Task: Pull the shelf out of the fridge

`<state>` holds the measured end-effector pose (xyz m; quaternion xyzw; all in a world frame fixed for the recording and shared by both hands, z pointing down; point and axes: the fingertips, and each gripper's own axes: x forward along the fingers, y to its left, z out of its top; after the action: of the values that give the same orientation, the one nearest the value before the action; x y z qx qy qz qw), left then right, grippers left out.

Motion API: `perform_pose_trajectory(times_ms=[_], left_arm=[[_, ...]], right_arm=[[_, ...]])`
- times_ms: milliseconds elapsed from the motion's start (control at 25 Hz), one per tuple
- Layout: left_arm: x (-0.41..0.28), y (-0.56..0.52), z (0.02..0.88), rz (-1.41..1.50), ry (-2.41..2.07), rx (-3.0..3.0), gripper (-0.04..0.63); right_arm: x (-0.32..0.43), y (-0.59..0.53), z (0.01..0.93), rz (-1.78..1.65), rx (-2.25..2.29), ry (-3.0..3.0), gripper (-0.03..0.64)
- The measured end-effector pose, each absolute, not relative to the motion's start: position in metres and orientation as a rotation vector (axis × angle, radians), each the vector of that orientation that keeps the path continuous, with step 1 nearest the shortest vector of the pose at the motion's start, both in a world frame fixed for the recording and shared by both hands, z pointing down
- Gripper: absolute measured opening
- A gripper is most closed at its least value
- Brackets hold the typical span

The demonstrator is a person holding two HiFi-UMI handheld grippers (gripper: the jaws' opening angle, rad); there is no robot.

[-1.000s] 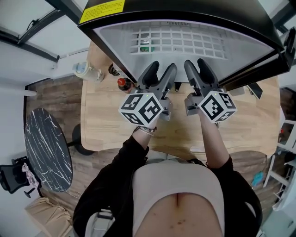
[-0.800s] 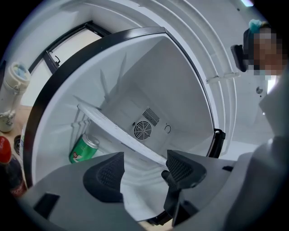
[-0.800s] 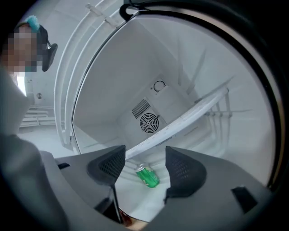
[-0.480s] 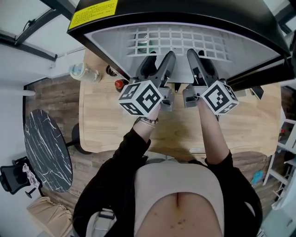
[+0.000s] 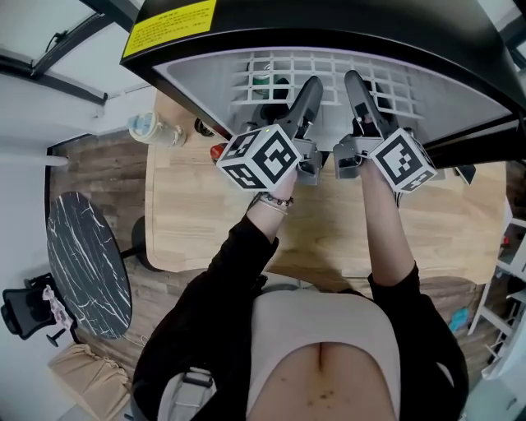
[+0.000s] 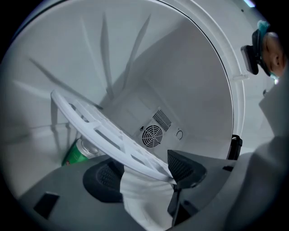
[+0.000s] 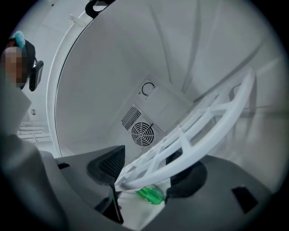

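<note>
Straddling the front rim of the white slotted plastic shelf [image 5: 329, 70], at twelve o'clock inside the black, white-lined fridge [image 5: 329, 16], my left gripper [image 6: 144, 173] and right gripper [image 7: 149, 173] gape wide, clamping nothing; the left's jaws have just been opening. Pre-grasp, I judge: next, close both and pull evenly toward six o'clock.

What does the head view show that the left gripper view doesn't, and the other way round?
Only the head view shows the light wooden table, the clear plastic bottle, the round dark marbled table and the yellow printed label on the black fridge. Only the left gripper view shows the round fan grille on the fridge's back wall. Both show the white plastic grid shelf, the green can beneath it, and the left gripper, whose jaws have just been opening, with the shelf's edge between them.
</note>
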<state>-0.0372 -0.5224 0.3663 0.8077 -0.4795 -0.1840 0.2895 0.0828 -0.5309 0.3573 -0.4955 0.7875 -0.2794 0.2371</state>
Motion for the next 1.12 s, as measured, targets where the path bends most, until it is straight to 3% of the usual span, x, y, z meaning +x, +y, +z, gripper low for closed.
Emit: perform_pose_trajectory(times_ms=[520, 720, 1120], left_arm=[[-0.034, -0.543, 0.364, -0.489, -1.321, 2.141, 0.288], [-0.035, -0.543, 0.362, -0.527, -1.31, 2.128, 0.212], [-0.035, -0.538, 0.364, -0.529, -1.315, 2.106, 0.184]], right_arm=[[0.091, -0.545, 0.363, -0.768, -1.389, 2.094, 0.279], [0.09, -0.545, 0.36, -0.772, -1.355, 2.074, 0.199], [0.091, -0.54, 0.363, -0.798, -1.39, 2.059, 0.176]])
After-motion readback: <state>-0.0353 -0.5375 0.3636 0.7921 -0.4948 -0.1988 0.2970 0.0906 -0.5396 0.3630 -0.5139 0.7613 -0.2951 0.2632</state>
